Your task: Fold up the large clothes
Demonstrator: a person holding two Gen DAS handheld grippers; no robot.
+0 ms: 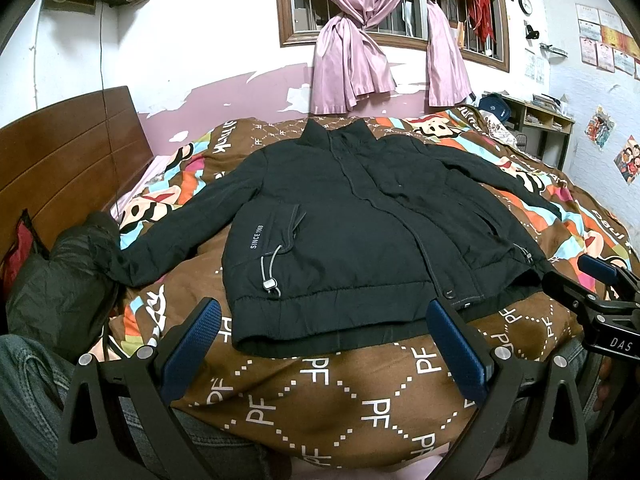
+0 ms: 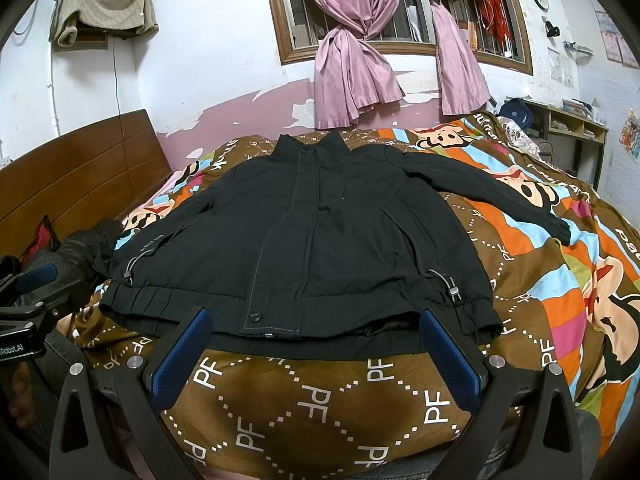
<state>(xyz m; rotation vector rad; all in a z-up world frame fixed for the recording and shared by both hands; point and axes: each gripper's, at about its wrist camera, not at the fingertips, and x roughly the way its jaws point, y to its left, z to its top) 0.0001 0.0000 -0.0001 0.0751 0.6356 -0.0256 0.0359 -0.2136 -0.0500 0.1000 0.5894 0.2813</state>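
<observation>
A: Black jacket (image 1: 340,224), left wrist view: lies flat, front up, on the patterned quilt (image 1: 320,392) of the bed. Collar (image 1: 334,132) points away toward the window wall; elastic hem (image 1: 320,312) faces the camera. Long axis collar-to-hem runs straight away from the lens.

B: Sleeves?

A: Both spread sideways. One sleeve (image 1: 168,240) runs out toward the wooden headboard (image 1: 68,152), its cuff ending by a dark bundle of fabric (image 1: 60,280). The other sleeve (image 1: 500,172) angles off to the opposite side.

B: Left gripper (image 1: 324,348)?

A: Blue-padded fingers (image 1: 192,348) wide apart, holding nothing, poised just short of the hem. Right gripper (image 1: 600,284) shows at the frame edge near the hem corner; from here I cannot tell its spread.

B: Right wrist view?

A: Same jacket (image 2: 312,240), same heading: collar (image 2: 308,148) far, hem (image 2: 300,320) near, placket (image 2: 280,240) running close to the midline, slightly slanted. Far sleeve (image 2: 492,196) stretches across the quilt (image 2: 320,400), cuff resting on the cartoon print. Right gripper (image 2: 316,352) fingers (image 2: 452,360) apart, empty, straddling the hem's middle without touching it. Left gripper (image 2: 28,292) sits at the frame edge beside the hem corner. Pink curtains (image 2: 352,60) hang knotted at the window behind.
</observation>
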